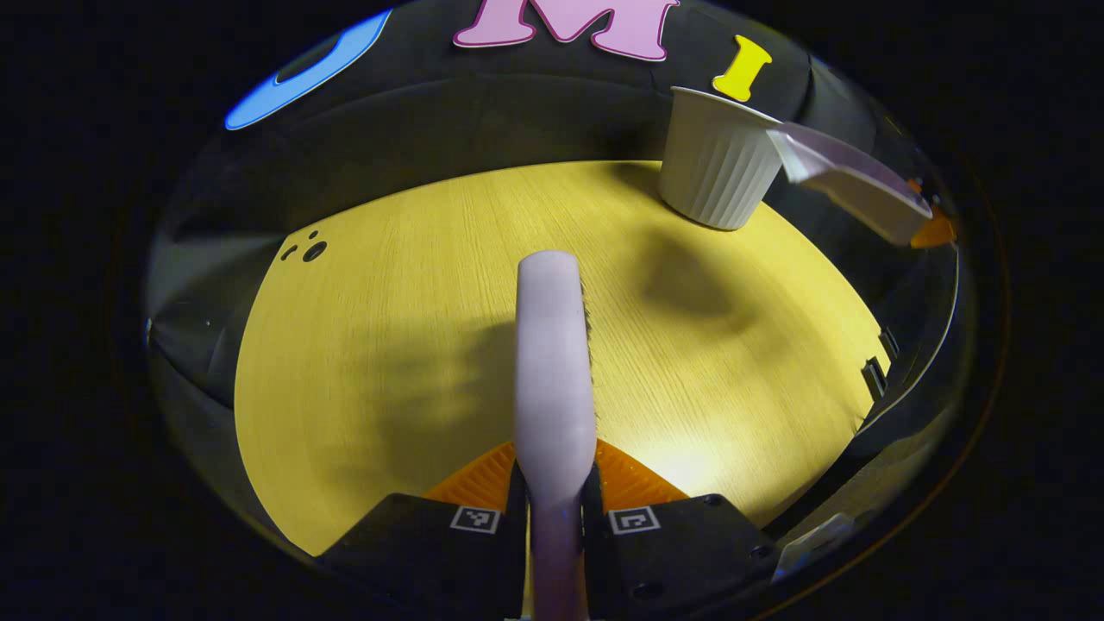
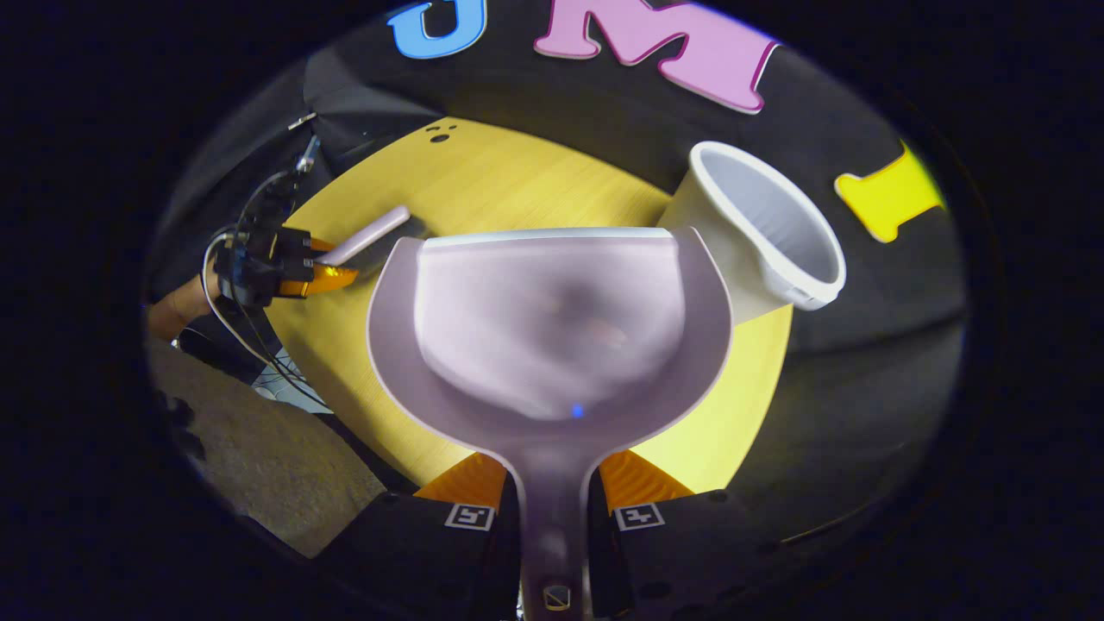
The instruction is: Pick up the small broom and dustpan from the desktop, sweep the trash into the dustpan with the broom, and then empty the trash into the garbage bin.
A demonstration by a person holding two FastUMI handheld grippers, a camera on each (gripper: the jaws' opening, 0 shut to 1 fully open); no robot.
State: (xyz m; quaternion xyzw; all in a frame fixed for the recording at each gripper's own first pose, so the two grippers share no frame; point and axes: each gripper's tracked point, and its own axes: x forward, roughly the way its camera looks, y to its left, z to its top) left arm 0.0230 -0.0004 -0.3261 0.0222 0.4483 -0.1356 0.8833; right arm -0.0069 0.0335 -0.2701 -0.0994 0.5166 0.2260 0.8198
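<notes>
My left gripper is shut on the pale lilac handle of the small broom, which points forward over the yellow desktop, dark bristles along its right side. My right gripper is shut on the handle of the lilac dustpan, held level above the desktop. The white ribbed garbage bin stands just right of the pan's front edge. In the left gripper view the dustpan hovers beside the bin at its rim. The pan's inside is blurred; I cannot tell what lies in it.
In the right gripper view the left gripper holds the broom over the desktop's left part, with cables and a person's forearm behind it. Grey carpet floor lies below the desktop's near edge. Small dark holes mark the far left corner.
</notes>
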